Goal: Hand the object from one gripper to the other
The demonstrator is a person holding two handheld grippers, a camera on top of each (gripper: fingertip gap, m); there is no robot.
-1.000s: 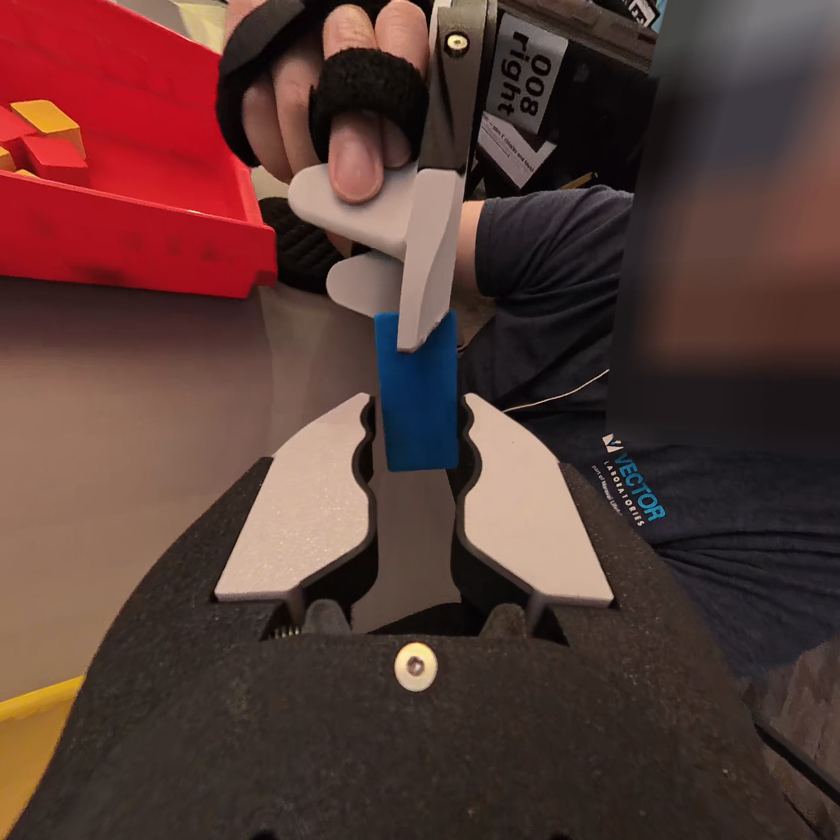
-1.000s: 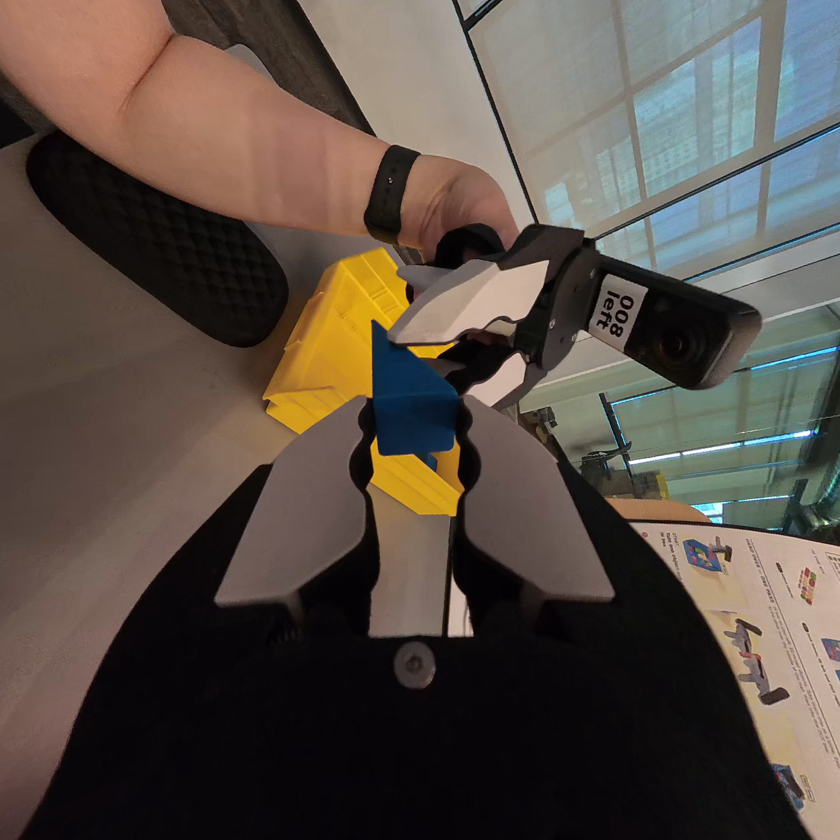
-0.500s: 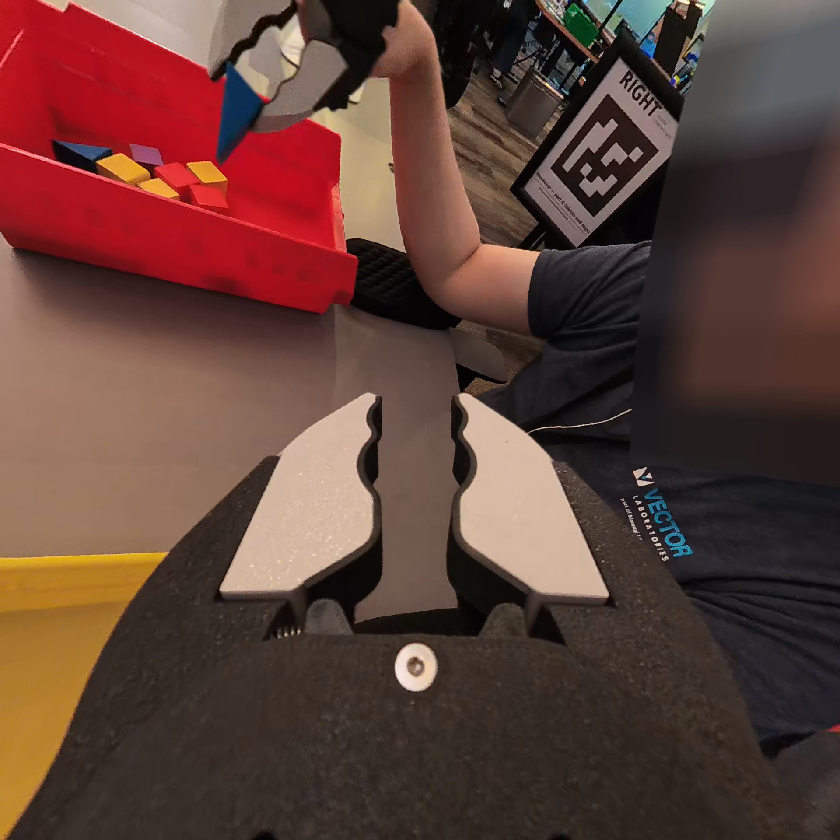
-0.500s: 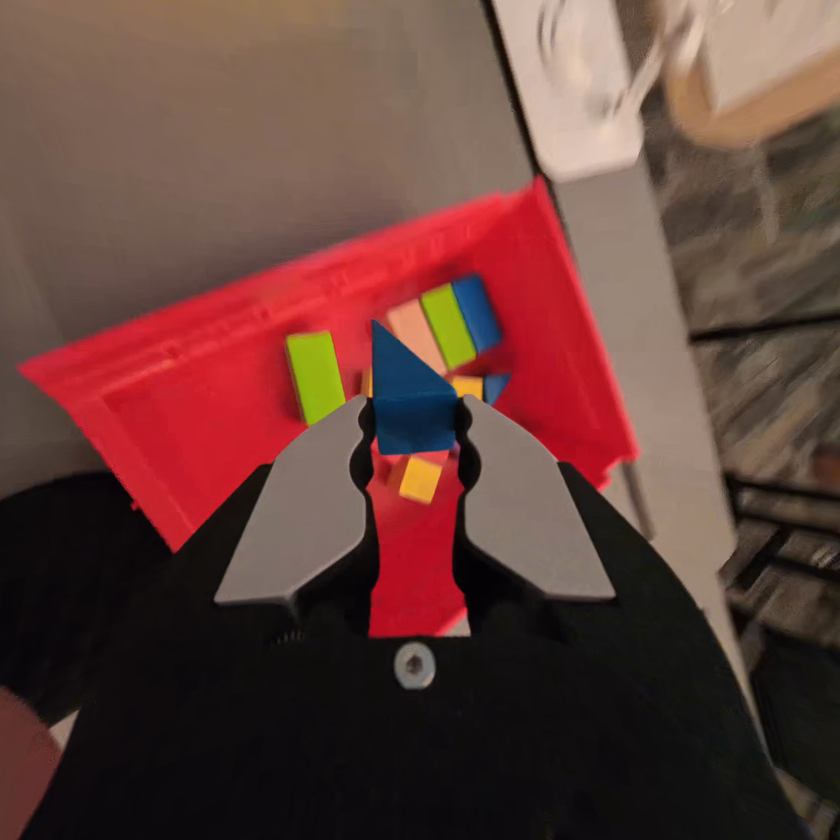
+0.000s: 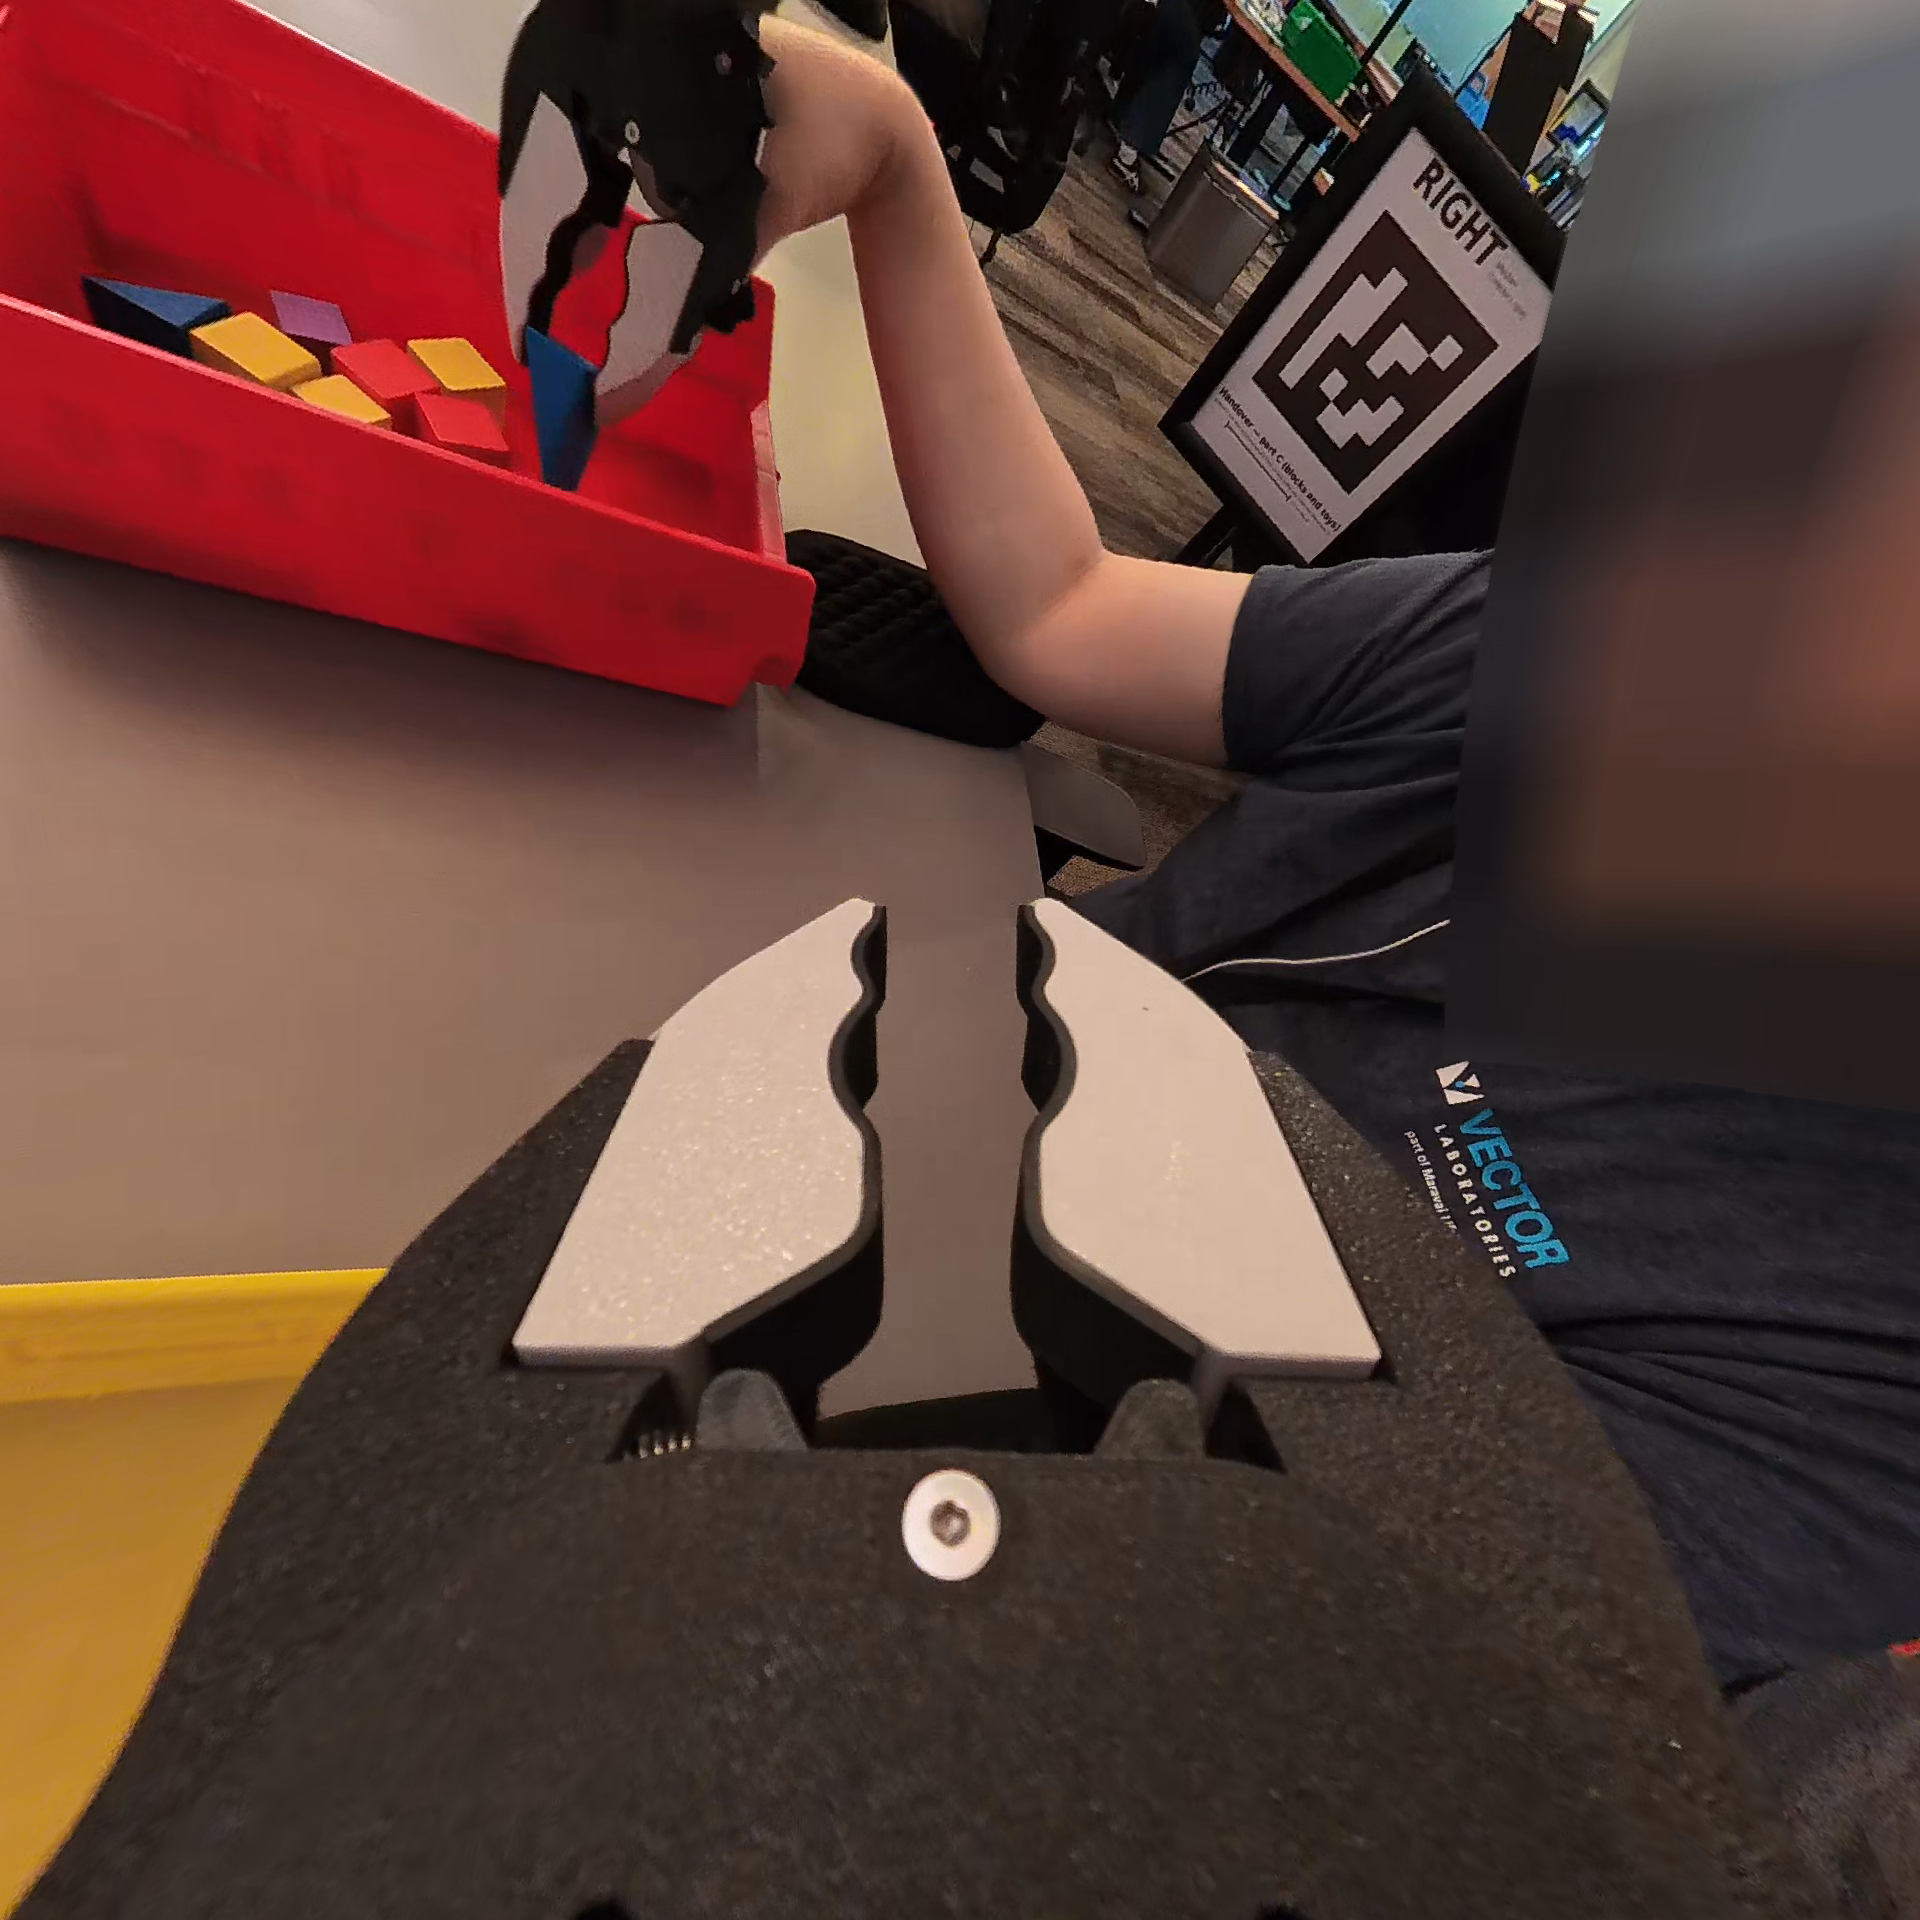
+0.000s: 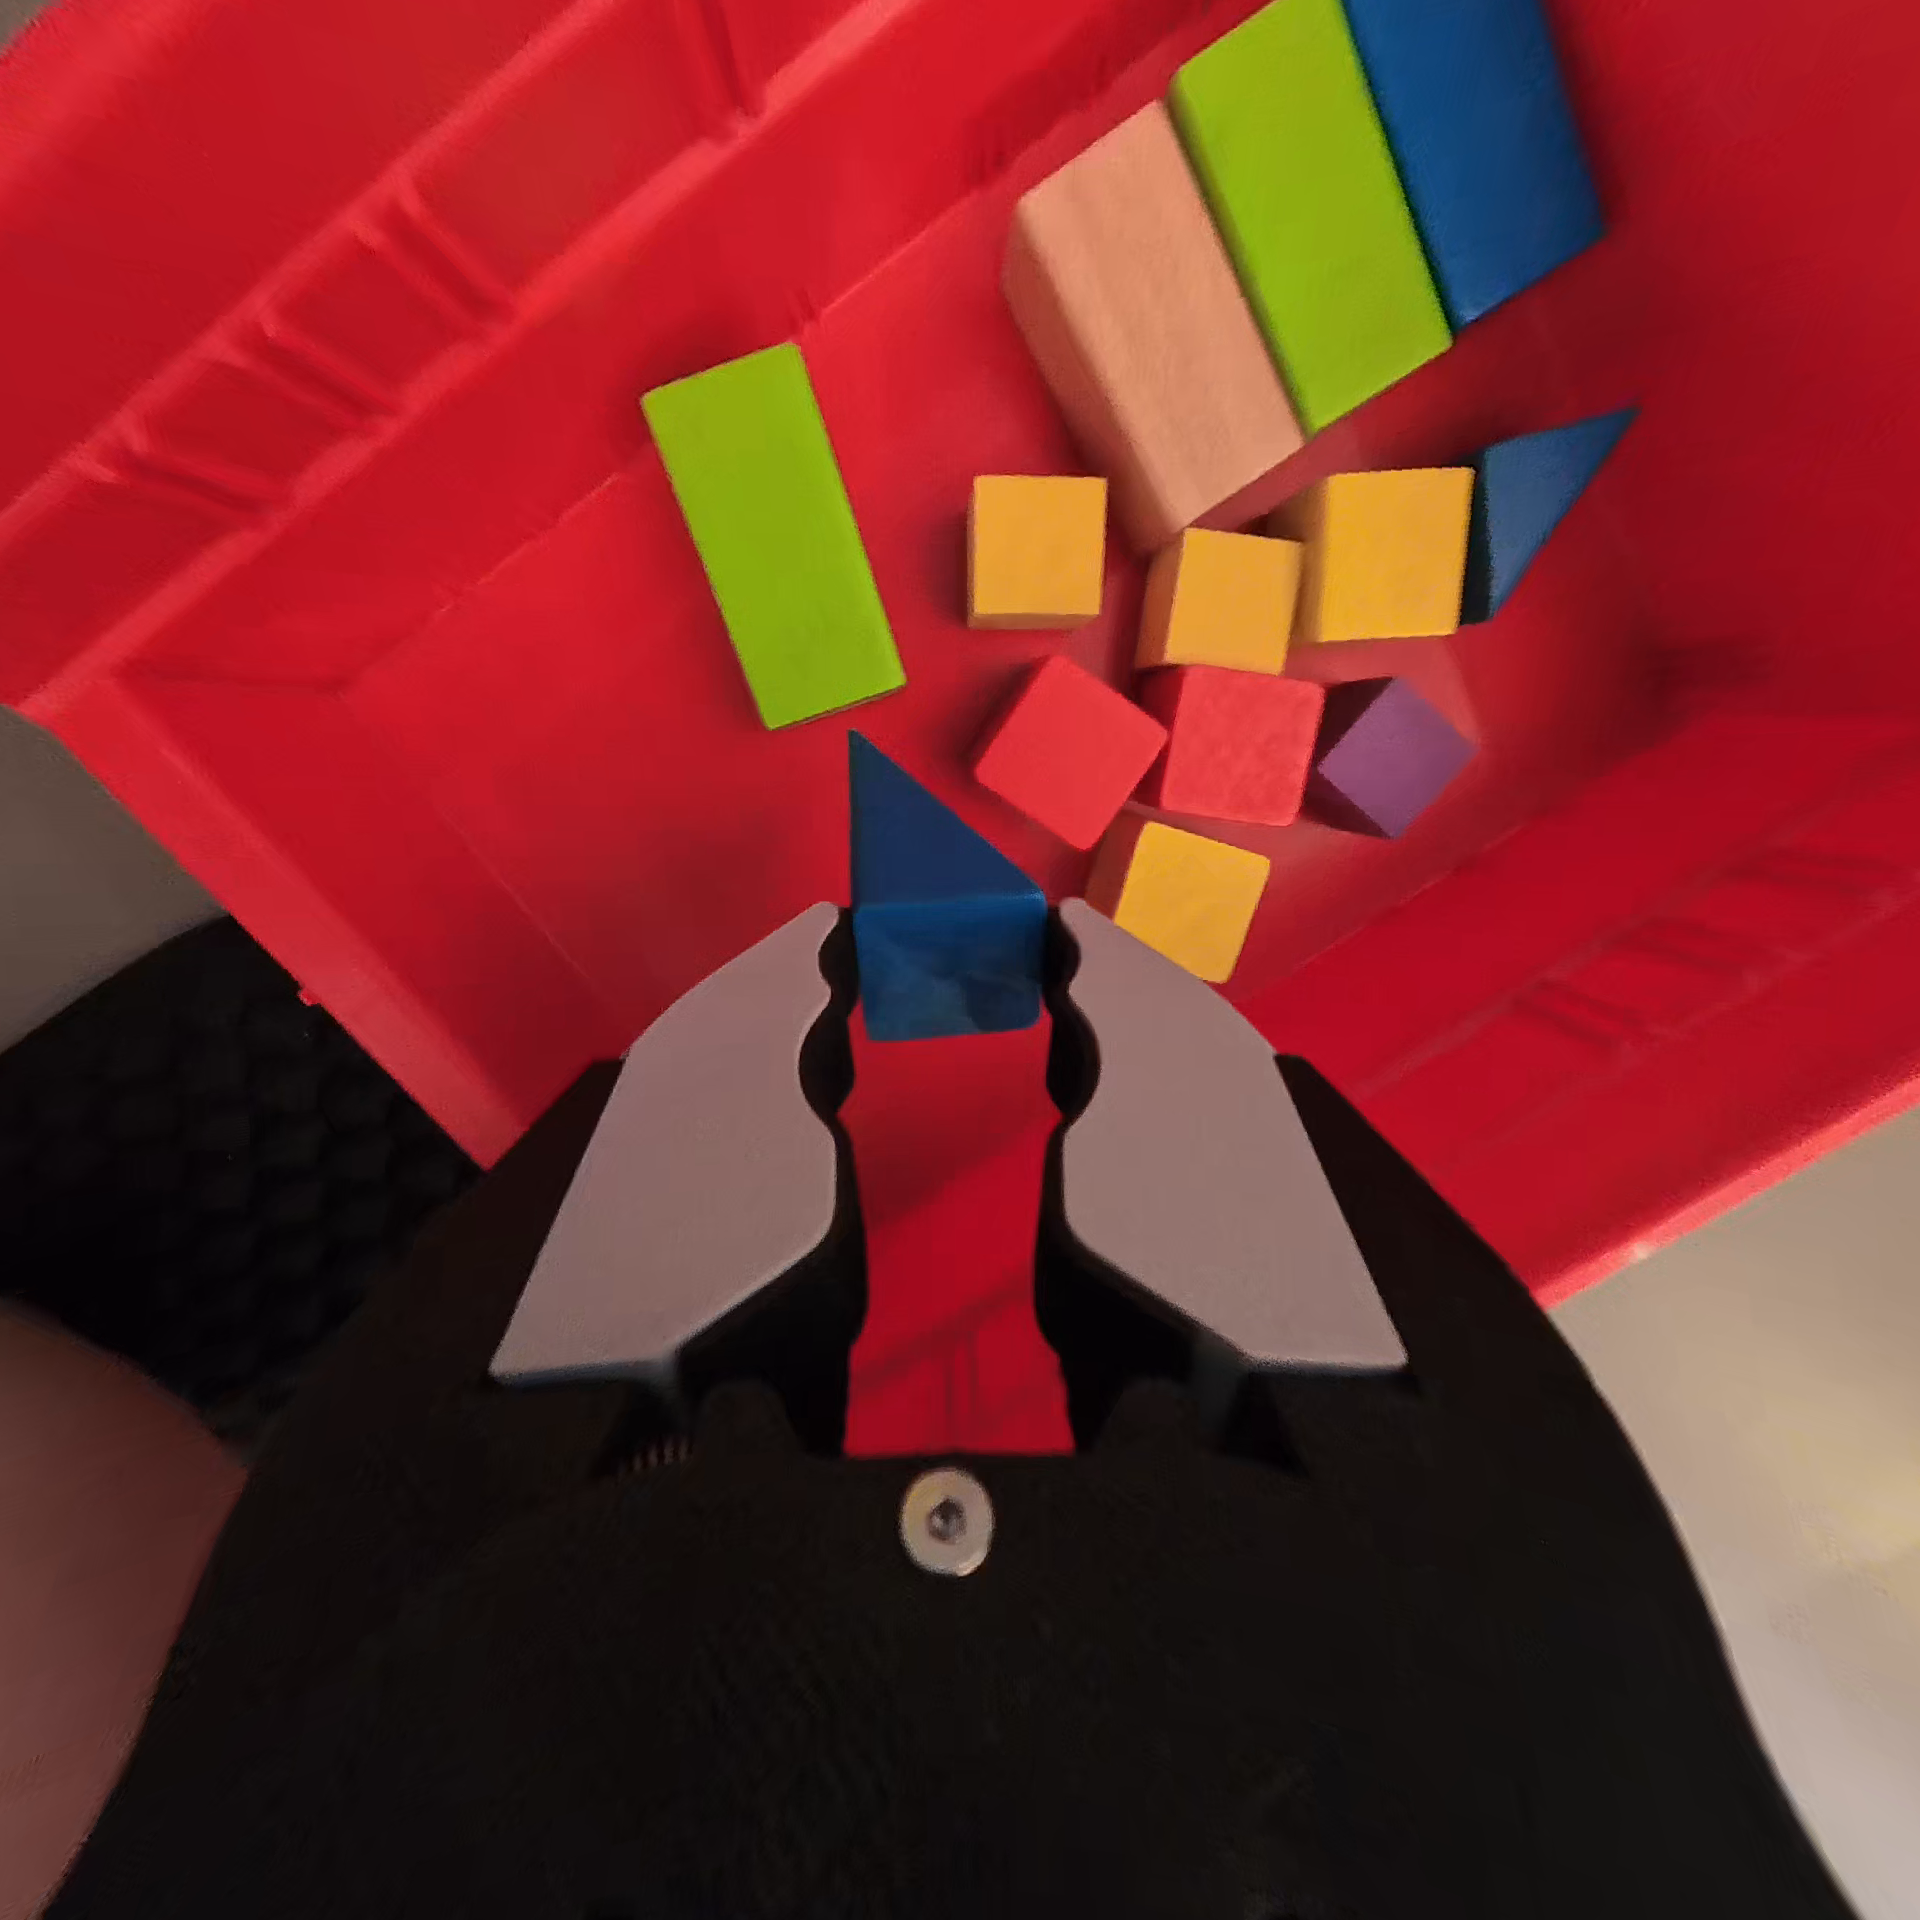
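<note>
My right gripper (image 6: 948, 920) is shut on a blue triangular block (image 6: 940, 935) and holds it point-down just inside the red bin (image 6: 540, 312). The left wrist view shows that gripper (image 5: 597, 353) at the upper left, with the blue block (image 5: 561, 405) hanging from its tips over the bin's near right corner (image 5: 623, 582). My left gripper (image 5: 952, 920) is open and empty, low over the grey table, well apart from the block.
The red bin holds several loose blocks: green (image 6: 769, 535), yellow (image 6: 1037, 551), red (image 6: 1070, 750), purple (image 6: 1392, 753), blue and pale wood. A yellow bin (image 5: 156, 1455) sits at the left gripper's lower left. A person's arm (image 5: 997, 499) and torso fill the right side.
The left gripper let go of the blue block and drew back. The right gripper carried the block away from the handover point and lowered it into the red bin.
</note>
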